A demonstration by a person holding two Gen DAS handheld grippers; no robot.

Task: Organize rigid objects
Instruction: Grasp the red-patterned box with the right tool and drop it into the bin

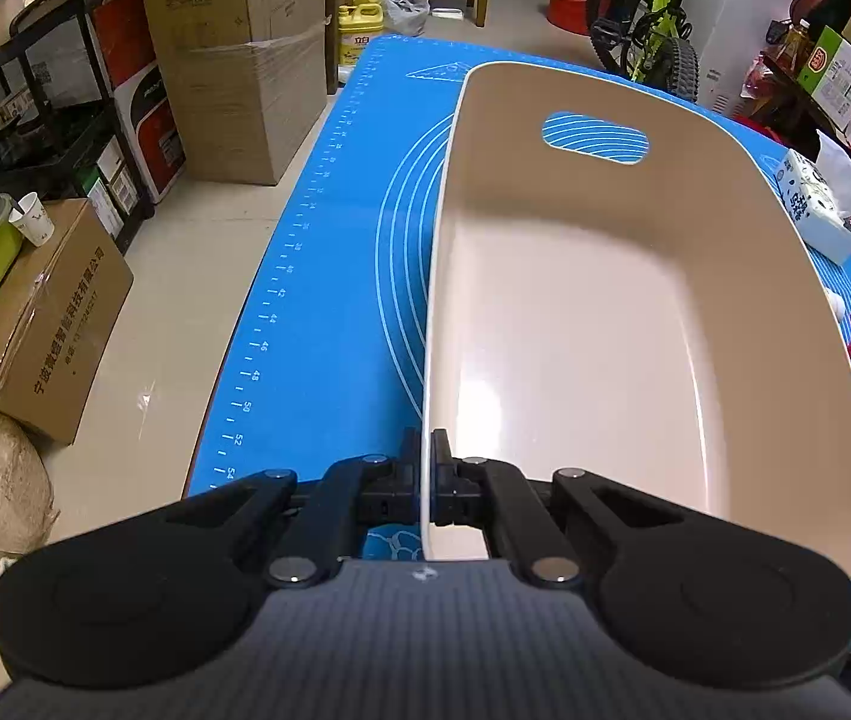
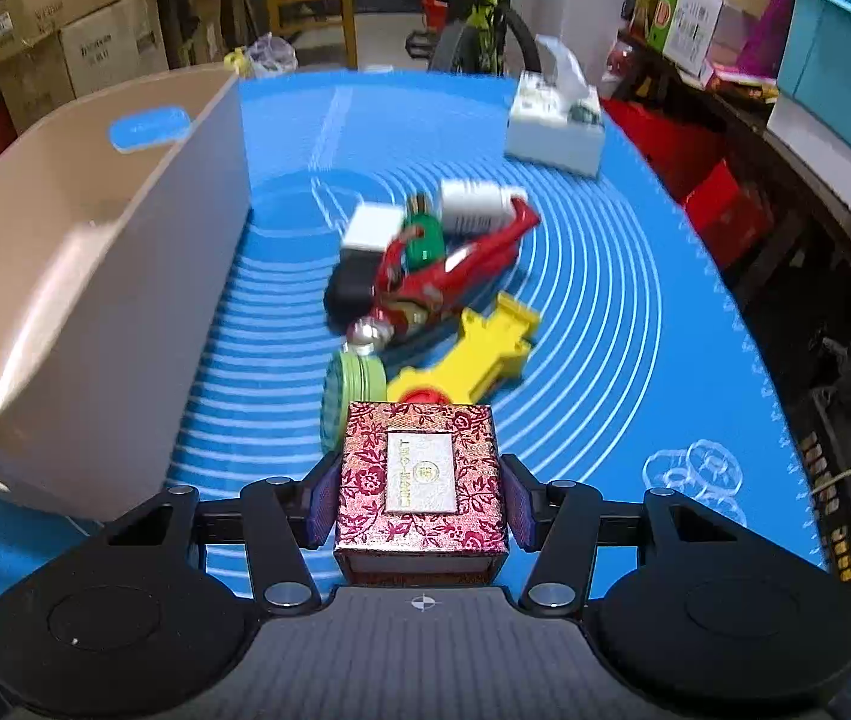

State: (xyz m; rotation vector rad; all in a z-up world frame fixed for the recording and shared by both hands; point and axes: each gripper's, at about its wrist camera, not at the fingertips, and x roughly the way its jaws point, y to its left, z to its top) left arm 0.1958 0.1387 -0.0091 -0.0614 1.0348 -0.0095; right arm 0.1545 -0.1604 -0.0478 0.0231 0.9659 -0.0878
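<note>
The left gripper [image 1: 425,480] has its fingers [image 1: 408,480] closed on the near wall of the beige bin [image 1: 575,312], one finger outside and one inside, pinching the thin rim. The bin stands on the blue mat [image 1: 329,276] that covers the desk, along the desk's left edge, and its inside shows nothing in it; an oval handle slot [image 1: 594,138] pierces its far wall, with the mat's white lines seen through it.

The right gripper [image 2: 422,504] holds a red floral box [image 2: 422,480] with a white label on its lid; the fingers [image 2: 324,504] press on its left and right sides and the box sits upright between them, above the near part of the mat [image 2: 635,312]. In the right wrist view the bin [image 2: 83,252] is just to the left of the box, tilted with its open side facing right.

Beyond the box lies a loose pile of things near the middle of the desk, blurred: a green round tin [image 2: 353,384] on its edge, a yellow plastic toy [image 2: 479,348] with a red part at its near end, a red tool-like thing [image 2: 455,276] lying diagonally across the pile, a black block [image 2: 350,288], a white block [image 2: 372,225], a green round thing [image 2: 425,240] and a white cylinder [image 2: 476,204] on its side. They touch or overlap one another. A tissue box [image 2: 554,126] stands apart from them, toward the desk's far right corner
</note>
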